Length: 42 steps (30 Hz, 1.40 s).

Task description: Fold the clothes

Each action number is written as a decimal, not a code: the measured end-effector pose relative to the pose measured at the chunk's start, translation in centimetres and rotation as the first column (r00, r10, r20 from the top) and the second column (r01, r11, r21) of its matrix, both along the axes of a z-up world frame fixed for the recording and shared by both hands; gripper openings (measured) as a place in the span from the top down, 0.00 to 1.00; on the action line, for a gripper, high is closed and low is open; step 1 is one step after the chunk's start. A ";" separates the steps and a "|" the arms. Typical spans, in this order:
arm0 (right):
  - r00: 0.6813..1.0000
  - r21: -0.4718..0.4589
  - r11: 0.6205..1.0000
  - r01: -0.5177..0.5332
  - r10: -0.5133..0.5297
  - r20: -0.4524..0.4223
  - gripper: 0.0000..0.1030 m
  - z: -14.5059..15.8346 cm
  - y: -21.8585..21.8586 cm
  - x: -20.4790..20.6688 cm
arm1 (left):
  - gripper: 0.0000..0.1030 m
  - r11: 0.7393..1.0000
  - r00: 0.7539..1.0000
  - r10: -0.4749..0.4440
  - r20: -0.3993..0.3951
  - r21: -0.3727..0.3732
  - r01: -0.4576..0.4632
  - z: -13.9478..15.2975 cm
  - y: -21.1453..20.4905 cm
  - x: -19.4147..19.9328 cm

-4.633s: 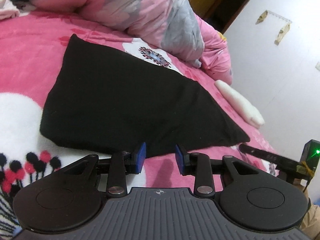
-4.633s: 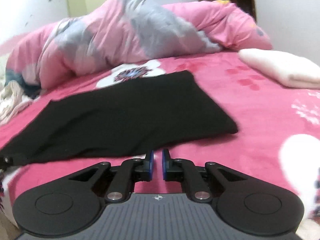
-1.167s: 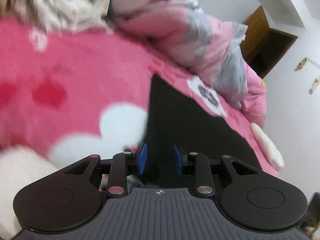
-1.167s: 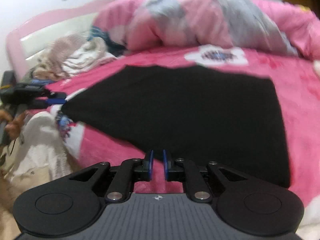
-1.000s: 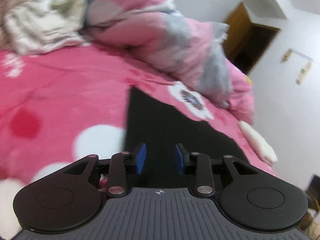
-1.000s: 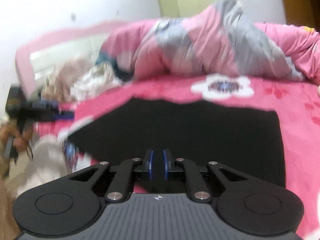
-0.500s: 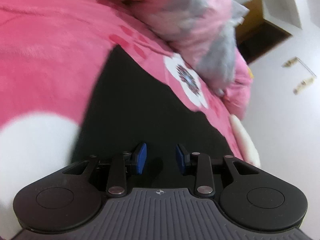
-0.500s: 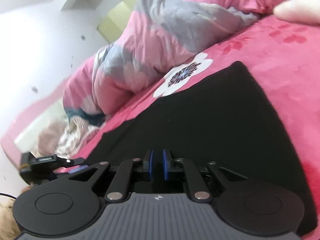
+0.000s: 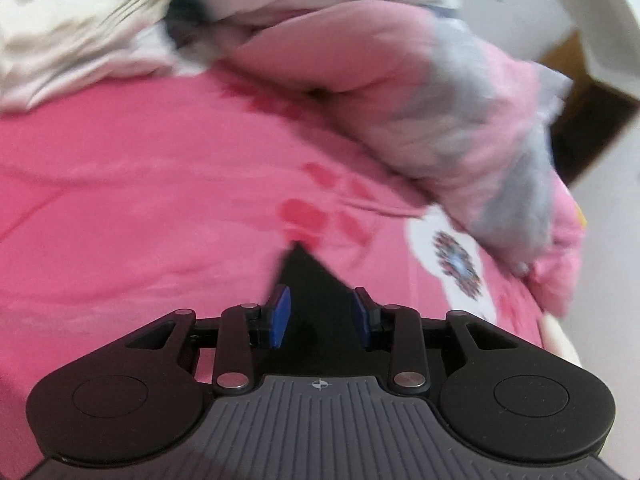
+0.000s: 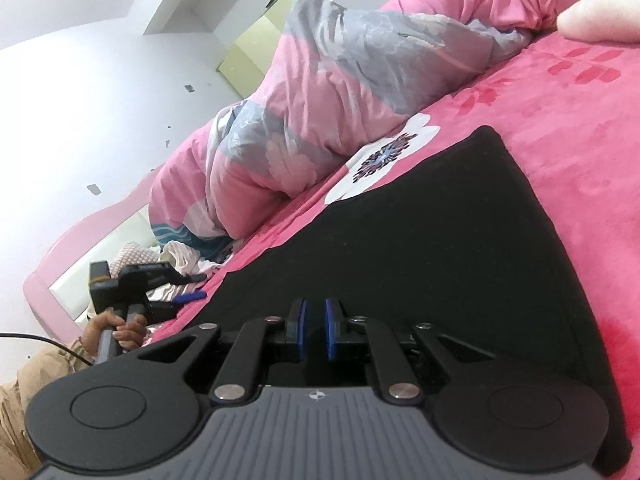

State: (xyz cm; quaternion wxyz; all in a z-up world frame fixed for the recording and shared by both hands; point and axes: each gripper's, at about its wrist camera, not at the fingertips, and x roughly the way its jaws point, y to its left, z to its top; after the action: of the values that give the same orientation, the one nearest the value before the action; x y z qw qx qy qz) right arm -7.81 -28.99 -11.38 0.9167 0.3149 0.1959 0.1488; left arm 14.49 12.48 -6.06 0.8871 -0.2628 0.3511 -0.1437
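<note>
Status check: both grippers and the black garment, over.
Left gripper open over a corner of the flat black cloth garment. Right gripper nearly shut, low over its near edge, grip unclear. Garment flat on pink bedspread; nothing in the way.

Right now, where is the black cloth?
In the right wrist view, the black cloth lies flat on the pink bedspread, just below the white flower print and the bunched pink-and-grey quilt.
</note>
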 end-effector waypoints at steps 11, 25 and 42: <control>1.000 -0.008 1.000 0.007 -0.007 -0.007 0.91 0.0 0.2 -0.1 | 0.70 0.988 0.992 0.107 -0.059 0.114 -0.100 -2.1 0.4 5.0; 0.999 -0.211 0.977 -0.040 0.043 0.006 0.89 5.4 5.2 -0.2 | 0.66 0.981 0.995 -0.031 0.097 0.192 0.012 4.9 5.6 -8.4; 0.796 -0.199 0.781 -0.592 0.528 -0.296 0.89 5.4 18.1 12.0 | 0.66 0.882 0.873 -0.452 0.184 0.240 0.405 -4.8 -4.5 -17.0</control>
State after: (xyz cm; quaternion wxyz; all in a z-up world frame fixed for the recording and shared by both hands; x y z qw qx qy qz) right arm 4.20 -10.85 -5.98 0.8371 0.1230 0.4019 0.3502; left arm -2.47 7.99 -10.86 0.8893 -0.0714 0.3056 -0.3327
